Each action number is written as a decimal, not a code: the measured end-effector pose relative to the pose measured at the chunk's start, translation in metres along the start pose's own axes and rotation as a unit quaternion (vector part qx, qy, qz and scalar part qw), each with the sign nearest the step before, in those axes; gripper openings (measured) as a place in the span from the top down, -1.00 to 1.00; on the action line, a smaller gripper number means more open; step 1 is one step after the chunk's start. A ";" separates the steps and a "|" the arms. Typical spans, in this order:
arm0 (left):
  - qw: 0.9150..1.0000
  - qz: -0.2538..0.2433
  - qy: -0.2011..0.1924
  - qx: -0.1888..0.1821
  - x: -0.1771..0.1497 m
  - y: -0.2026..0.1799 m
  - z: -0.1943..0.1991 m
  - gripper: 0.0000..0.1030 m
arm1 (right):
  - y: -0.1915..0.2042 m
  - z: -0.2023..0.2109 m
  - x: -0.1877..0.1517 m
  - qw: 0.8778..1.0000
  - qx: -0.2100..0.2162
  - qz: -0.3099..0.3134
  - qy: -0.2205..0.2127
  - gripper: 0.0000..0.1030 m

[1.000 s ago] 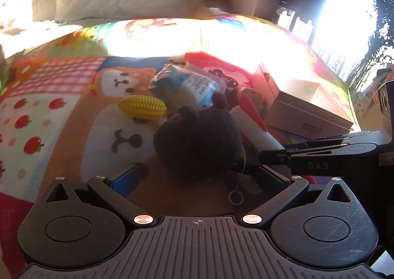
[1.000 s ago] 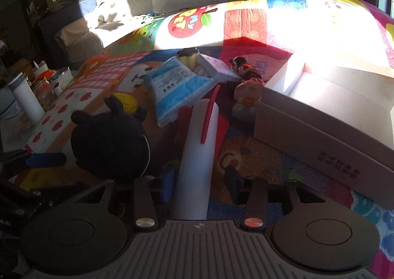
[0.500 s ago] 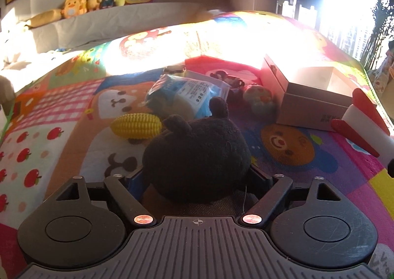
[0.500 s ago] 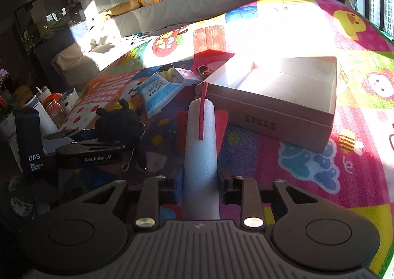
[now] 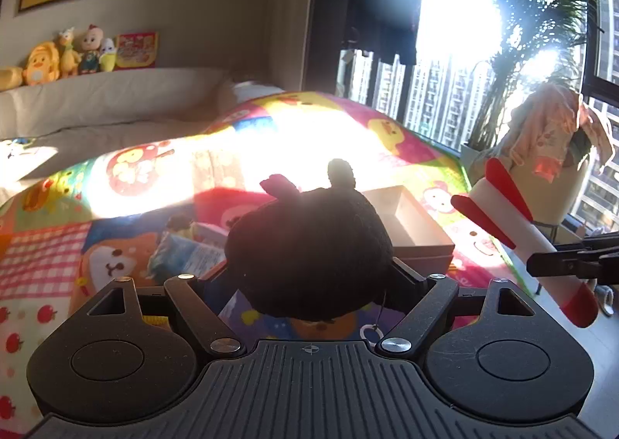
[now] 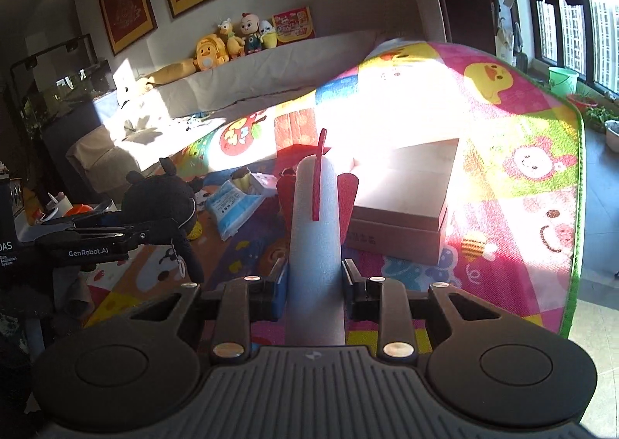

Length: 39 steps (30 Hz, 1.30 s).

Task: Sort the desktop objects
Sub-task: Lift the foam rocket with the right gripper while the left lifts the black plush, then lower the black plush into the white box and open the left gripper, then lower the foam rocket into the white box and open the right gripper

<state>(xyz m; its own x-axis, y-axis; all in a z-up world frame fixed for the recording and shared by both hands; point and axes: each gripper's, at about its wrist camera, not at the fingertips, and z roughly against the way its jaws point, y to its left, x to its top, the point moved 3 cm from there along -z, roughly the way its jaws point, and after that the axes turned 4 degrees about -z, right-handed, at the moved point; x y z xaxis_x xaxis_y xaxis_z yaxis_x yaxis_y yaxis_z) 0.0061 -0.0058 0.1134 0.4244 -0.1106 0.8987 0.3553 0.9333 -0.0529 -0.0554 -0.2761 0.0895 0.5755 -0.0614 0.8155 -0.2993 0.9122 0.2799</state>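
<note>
My left gripper (image 5: 309, 276) is shut on a black plush toy (image 5: 309, 245) with small ears and holds it up above the play mat; the toy also shows in the right wrist view (image 6: 160, 197). My right gripper (image 6: 315, 278) is shut on a white foam rocket (image 6: 315, 230) with red fins, lifted off the mat; the rocket shows at the right in the left wrist view (image 5: 514, 230). An open white cardboard box (image 6: 406, 187) stands on the mat ahead of both grippers; it also shows behind the plush in the left wrist view (image 5: 410, 222).
A blue tissue pack (image 6: 230, 206), a small white box (image 6: 263, 181) and other small toys lie on the colourful mat (image 6: 522, 168) left of the box. A sofa with plush toys (image 6: 232, 40) stands behind. The mat's edge and bare floor (image 6: 595, 323) are at right.
Both grippers rose well above the mat, carrying the plush and the rocket. The views tilted up, and the box now sits lower and farther ahead.
</note>
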 end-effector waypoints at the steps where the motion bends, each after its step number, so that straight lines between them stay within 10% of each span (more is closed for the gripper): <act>1: 1.000 0.000 -0.005 -0.007 0.008 -0.001 0.000 -0.67 | 0.002 0.007 0.003 1.000 -0.002 0.004 -0.012 0.46; 16: 0.992 0.046 -0.021 -0.113 0.122 -0.020 -0.134 -0.92 | -0.014 0.016 0.008 0.998 -0.049 0.008 -0.032 0.46; 20: 0.993 0.054 -0.001 -0.105 0.089 -0.007 -0.126 -0.96 | -0.022 0.009 0.008 0.998 -0.059 0.000 -0.024 0.45; 27: 0.998 -0.037 0.043 0.026 -0.017 0.013 -0.073 -1.00 | -0.025 -0.009 0.011 0.999 -0.046 -0.027 -0.008 0.45; 34: 0.994 0.060 0.090 0.021 -0.080 0.049 -0.045 -1.00 | -0.029 -0.058 0.055 0.998 -0.031 -0.059 0.012 0.46; 39: 0.992 0.081 0.090 0.026 -0.087 0.062 -0.038 -1.00 | -0.041 -0.104 0.089 0.994 -0.104 -0.041 0.015 0.46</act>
<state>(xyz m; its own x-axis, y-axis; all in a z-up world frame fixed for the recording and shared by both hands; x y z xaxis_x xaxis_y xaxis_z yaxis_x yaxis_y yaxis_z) 0.0227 0.0485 0.0157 0.6168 -0.0123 0.7870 0.2284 0.9596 -0.1641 0.0873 -0.2766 0.0977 0.6145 -0.1291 0.7783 -0.0895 0.9687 0.2314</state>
